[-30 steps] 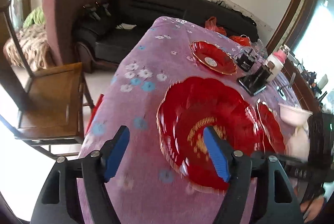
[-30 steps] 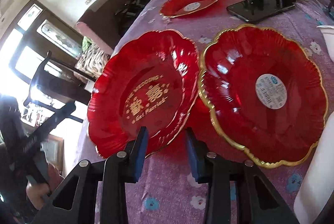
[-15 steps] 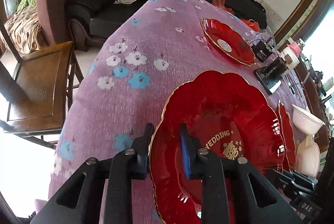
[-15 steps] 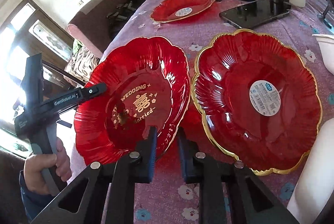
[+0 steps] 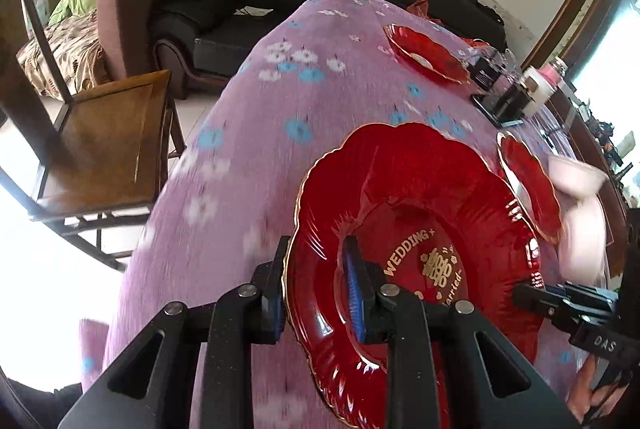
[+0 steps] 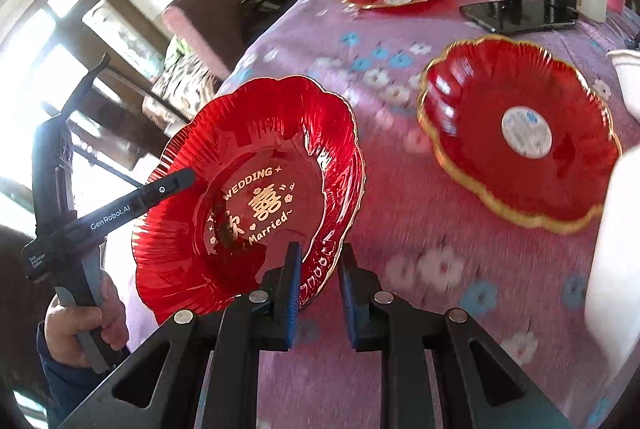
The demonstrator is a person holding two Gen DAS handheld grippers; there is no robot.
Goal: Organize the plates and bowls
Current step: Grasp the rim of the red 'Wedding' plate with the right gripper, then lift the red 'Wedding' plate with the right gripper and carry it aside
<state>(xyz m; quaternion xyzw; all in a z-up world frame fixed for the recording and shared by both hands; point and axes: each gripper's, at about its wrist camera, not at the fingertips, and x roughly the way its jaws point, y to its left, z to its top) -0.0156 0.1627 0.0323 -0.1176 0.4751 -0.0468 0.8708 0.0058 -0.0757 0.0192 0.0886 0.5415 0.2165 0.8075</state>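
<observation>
Gripping the wedding plate (image 6: 256, 197) on opposite rim sections, we hold it tilted and clear of the bench (image 6: 420, 249) near the bench's left edge; the left tongs (image 5: 316, 285) and right tongs (image 6: 318, 289) are each clamped narrowly on its rim. We judge that two grips steady the broad, shallow plate for carrying. The labelled plate (image 6: 520, 133) lies flat nearer the bench's middle, apart from it, a likely stacking base.
</observation>
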